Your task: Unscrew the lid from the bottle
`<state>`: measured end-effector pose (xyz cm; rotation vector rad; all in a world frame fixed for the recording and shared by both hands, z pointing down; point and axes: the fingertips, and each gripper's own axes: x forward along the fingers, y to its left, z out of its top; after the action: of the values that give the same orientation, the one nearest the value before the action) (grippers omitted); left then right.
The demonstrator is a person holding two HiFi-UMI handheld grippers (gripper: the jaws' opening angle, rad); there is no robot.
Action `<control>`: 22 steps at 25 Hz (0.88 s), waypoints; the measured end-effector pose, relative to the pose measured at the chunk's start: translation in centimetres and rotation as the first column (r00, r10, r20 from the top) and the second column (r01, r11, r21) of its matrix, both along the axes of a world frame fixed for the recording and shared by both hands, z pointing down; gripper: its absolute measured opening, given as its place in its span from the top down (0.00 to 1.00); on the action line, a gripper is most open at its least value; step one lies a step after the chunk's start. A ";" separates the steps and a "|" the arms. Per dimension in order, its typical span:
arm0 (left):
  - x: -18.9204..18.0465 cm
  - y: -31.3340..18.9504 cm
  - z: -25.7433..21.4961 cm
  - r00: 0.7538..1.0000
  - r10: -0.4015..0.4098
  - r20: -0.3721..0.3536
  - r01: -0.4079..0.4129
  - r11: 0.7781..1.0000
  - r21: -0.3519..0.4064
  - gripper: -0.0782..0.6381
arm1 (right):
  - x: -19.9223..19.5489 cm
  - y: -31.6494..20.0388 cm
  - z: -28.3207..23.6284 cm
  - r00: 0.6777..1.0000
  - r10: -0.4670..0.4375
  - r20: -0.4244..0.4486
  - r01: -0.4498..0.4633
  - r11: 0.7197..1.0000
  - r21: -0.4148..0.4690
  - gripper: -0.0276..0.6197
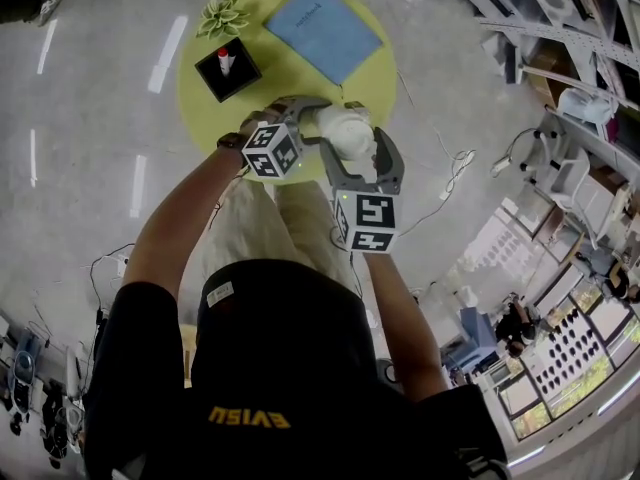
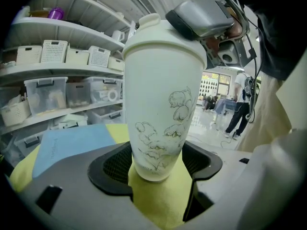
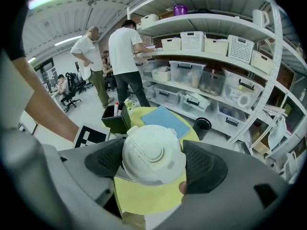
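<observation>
A white bottle [image 1: 345,126] with a flower drawing [image 2: 160,90] stands upright on the round yellow table [image 1: 290,78]. My left gripper [image 2: 158,153] [image 1: 322,120] comes in from the side, and its two black pads press on the lower part of the bottle's body. My right gripper [image 3: 152,159] [image 1: 352,140] reaches down from above. Its pads sit against both sides of the white domed lid [image 3: 153,152]. The lid sits on the bottle's neck. From the head view the bottle is mostly hidden by the two grippers.
On the table behind the bottle lie a blue pad [image 1: 322,30], a black pen box [image 1: 228,71] and a small green plant [image 1: 222,15]. Shelves with plastic bins [image 2: 48,95] stand beyond the table. Two people [image 3: 124,56] stand at the shelves.
</observation>
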<state>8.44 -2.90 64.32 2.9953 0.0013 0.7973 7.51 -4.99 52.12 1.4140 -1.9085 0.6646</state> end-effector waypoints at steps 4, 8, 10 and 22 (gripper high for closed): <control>0.0 0.0 0.2 1.000 0.008 0.000 -0.008 1.000 -0.003 0.41 | -0.4 0.0 0.1 0.996 -0.088 0.010 0.088 0.996 -0.001 0.36; 0.0 -0.1 0.2 1.000 0.014 0.002 -0.014 1.000 -0.003 0.41 | -0.7 0.1 0.2 0.972 -0.233 0.003 0.233 0.972 -0.010 0.36; -0.1 -0.1 0.2 1.000 0.016 0.005 -0.016 1.000 -0.003 0.42 | -0.9 0.2 0.2 0.942 -0.337 -0.009 0.336 0.941 -0.023 0.36; -0.1 -0.1 0.6 0.999 0.033 0.017 -0.033 0.999 -0.006 0.42 | -2.0 0.8 0.5 0.652 -0.758 0.000 0.756 0.650 -0.080 0.36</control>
<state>8.30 -3.00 64.92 2.9902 0.0531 0.8241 5.55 -4.19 52.66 0.4453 -2.1712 0.2748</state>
